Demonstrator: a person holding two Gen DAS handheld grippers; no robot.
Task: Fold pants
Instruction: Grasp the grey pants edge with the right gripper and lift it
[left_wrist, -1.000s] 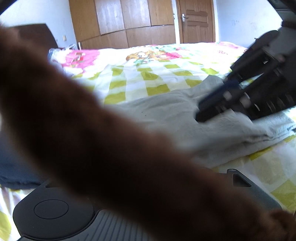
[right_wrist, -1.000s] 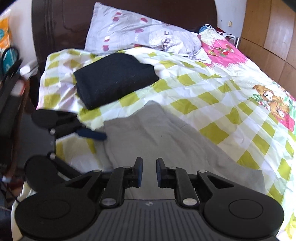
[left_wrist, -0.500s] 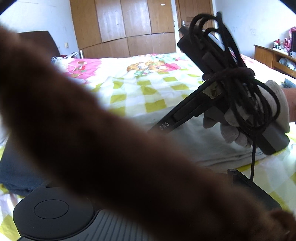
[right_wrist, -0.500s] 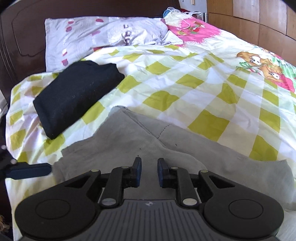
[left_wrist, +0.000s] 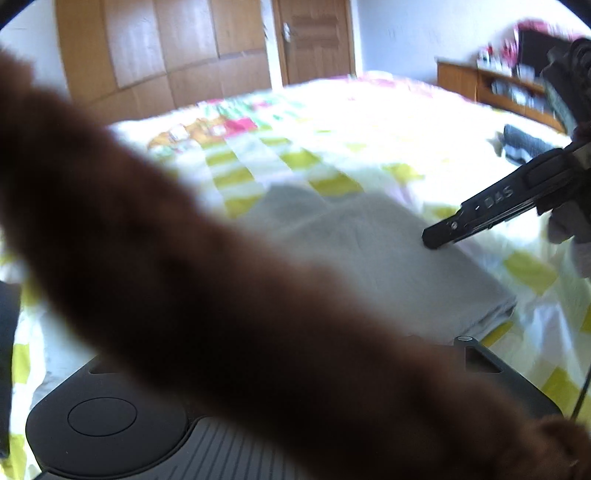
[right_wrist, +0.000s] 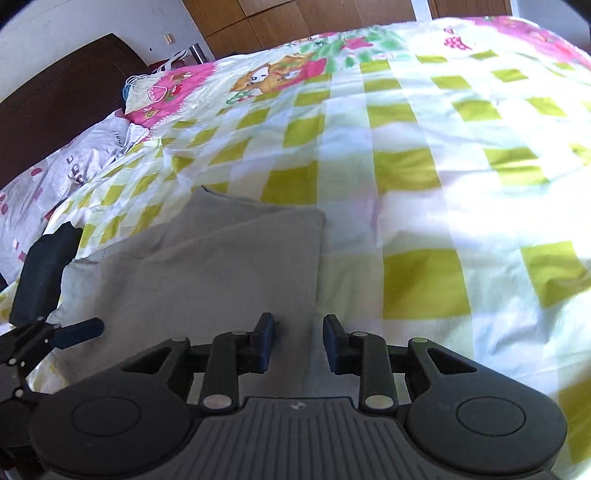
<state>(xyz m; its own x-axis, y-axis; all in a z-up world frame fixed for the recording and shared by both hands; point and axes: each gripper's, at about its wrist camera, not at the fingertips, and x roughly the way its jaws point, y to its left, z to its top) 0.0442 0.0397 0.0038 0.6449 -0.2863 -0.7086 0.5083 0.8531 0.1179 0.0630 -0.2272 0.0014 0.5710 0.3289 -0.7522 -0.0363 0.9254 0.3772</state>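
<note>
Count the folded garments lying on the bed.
2: the grey pants in front of the right gripper, and a dark garment left of them. More may be hidden.

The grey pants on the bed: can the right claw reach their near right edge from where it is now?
Probably yes. The right claw hangs just above the grey pants at their right edge, its jaws opening with no cloth between them. Nothing lies in the way; the left claw stays off to the side.

The right gripper (right_wrist: 298, 341) now hangs over the right edge of the folded grey pants (right_wrist: 221, 266), no longer over their middle, and its jaws are opening with nothing between them. In the left view it sits further right.
</note>
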